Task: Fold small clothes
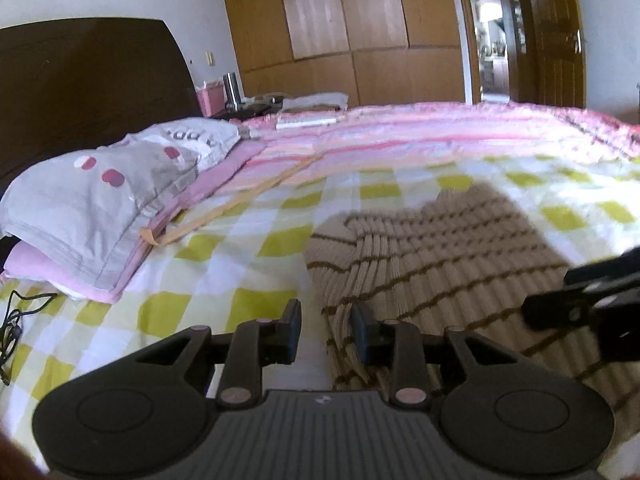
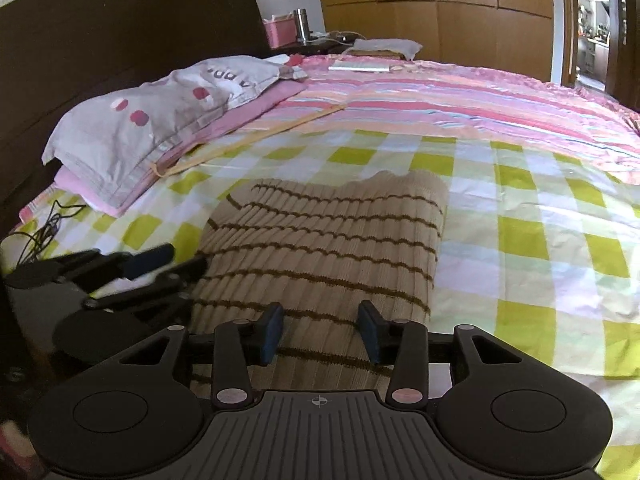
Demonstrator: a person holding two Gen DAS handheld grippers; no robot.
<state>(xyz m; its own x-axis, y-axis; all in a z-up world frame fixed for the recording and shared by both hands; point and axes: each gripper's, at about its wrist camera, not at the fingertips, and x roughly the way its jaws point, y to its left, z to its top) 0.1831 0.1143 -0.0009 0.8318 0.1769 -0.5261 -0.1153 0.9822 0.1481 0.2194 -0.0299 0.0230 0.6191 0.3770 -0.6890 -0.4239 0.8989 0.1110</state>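
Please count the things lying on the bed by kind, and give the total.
Striped knitted garment: 1
Grey pillow: 1
Black cable: 1
White flat box: 1
Total: 4

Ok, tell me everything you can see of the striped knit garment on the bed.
The striped knit garment is beige ribbed knit with thin dark brown wavy stripes running across it. It lies roughly flat on the green-and-white checked sheet, seemingly folded, its far edge uneven. The left gripper hangs open over its left edge and the right gripper hangs open over its near end; neither set of pads clamps the fabric. Nothing else touches it.
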